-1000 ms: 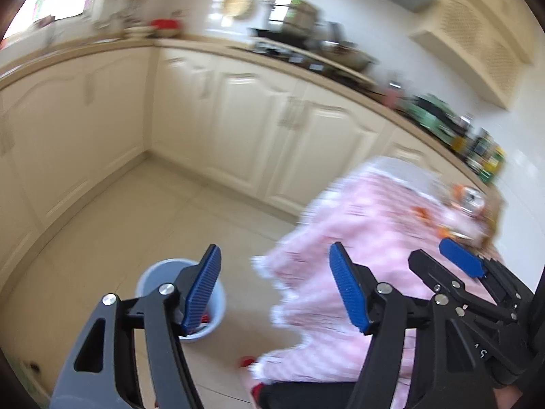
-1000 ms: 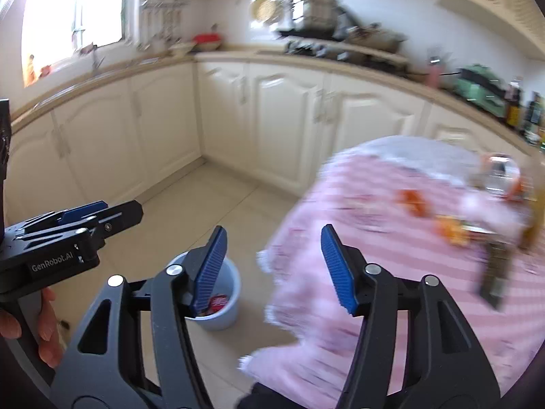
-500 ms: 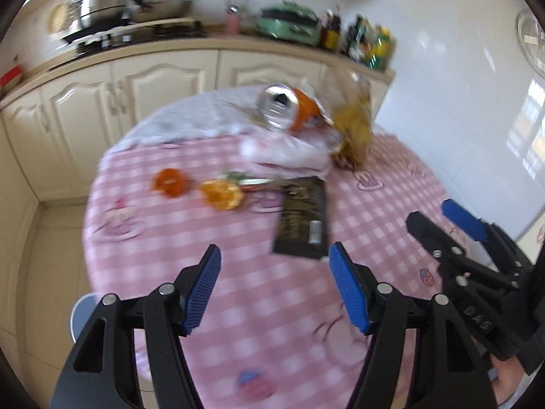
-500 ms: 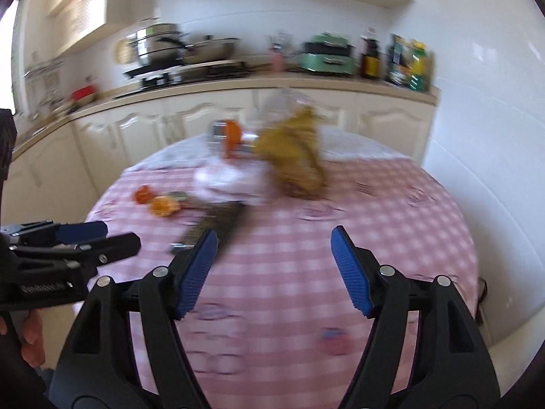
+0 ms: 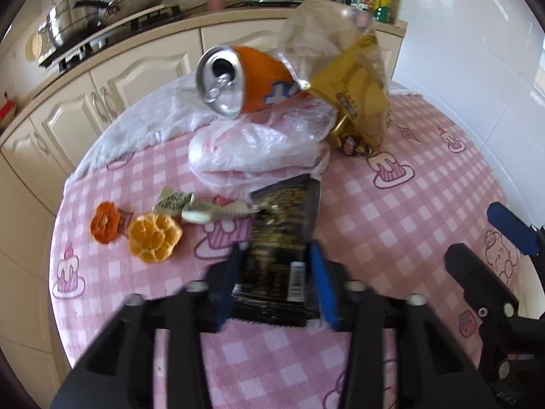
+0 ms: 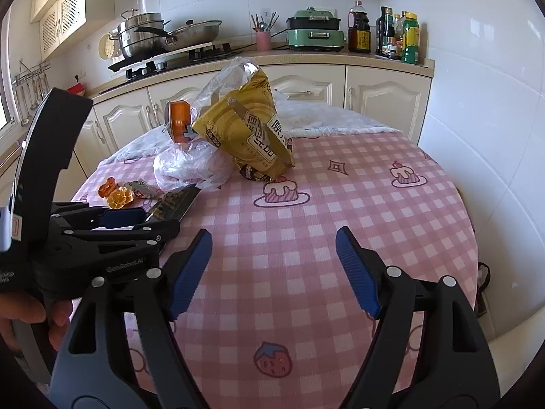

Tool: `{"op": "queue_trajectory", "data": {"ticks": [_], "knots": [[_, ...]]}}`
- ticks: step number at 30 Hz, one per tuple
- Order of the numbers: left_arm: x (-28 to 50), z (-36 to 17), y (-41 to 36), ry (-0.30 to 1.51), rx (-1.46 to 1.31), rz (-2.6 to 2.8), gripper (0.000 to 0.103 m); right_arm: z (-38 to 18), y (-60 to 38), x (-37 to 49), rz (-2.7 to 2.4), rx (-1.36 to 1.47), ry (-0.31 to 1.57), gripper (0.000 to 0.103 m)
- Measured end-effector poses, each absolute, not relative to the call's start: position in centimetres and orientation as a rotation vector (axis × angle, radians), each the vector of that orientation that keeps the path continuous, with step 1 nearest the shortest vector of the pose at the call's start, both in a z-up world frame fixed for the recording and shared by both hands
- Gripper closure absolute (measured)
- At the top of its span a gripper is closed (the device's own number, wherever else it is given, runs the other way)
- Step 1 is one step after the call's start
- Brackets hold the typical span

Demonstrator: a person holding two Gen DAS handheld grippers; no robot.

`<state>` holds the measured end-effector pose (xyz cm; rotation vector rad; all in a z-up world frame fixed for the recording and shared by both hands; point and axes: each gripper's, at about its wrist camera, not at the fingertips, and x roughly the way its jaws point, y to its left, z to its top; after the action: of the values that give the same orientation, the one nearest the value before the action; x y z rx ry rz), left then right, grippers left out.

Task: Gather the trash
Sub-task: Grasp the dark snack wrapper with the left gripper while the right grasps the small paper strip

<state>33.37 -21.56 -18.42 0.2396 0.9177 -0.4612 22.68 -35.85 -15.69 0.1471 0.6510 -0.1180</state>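
While the left gripper hung low over the pink checked tablecloth, its blue pads stood on either side of the near end of a flat black-and-gold wrapper, one pad along each long edge; the jaws had just been closing around it, though motion blur kept it unclear whether the pads were yet pressing on the foil. That wrapper lay flat on the cloth with its long axis running away from the gripper, its far end pointing toward a crumpled clear plastic bag in the middle of the table. On top of that bag an orange drink can lay on its side, its opened top turned toward the left wrist camera, and a tall yellow snack bag leaned just right of it. Left of the wrapper sat a small torn packet and two pieces of orange peel. The right gripper hovered over a bare stretch of cloth well apart from the litter, its jaws spread wide with nothing between them, having just been opening further
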Motion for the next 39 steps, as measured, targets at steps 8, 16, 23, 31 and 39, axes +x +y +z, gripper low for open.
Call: {"op": "queue_trajectory", "data": {"ticks": [8,16,23,31,39], "knots": [[30.4,-16.1,-17.3,0.829,0.111,-0.523,0.079,-15.0,-34.7,23.2,-0.087,0.143,0.648,0.029],[29.5,-13.1,-9.0,0.711,-0.004,-0.383,0.079,-14.2,-29.6,26.6,0.03,0.054,0.676,0.029],[30.2,-13.6,-4.0,0.708,-0.079,-0.311,0.079,-15.2,-24.5,31.7,0.093,-0.168,0.746,0.041],[30.6,-14.6,-2.0,0.715,-0.122,-0.3,0.079,-17.7,-22.5,34.7,0.126,-0.26,0.85,0.088],[30.1,-14.5,-0.6,0.698,-0.161,-0.311,0.079,-14.6,-23.2,31.6,0.155,-0.166,0.725,0.1]]}}
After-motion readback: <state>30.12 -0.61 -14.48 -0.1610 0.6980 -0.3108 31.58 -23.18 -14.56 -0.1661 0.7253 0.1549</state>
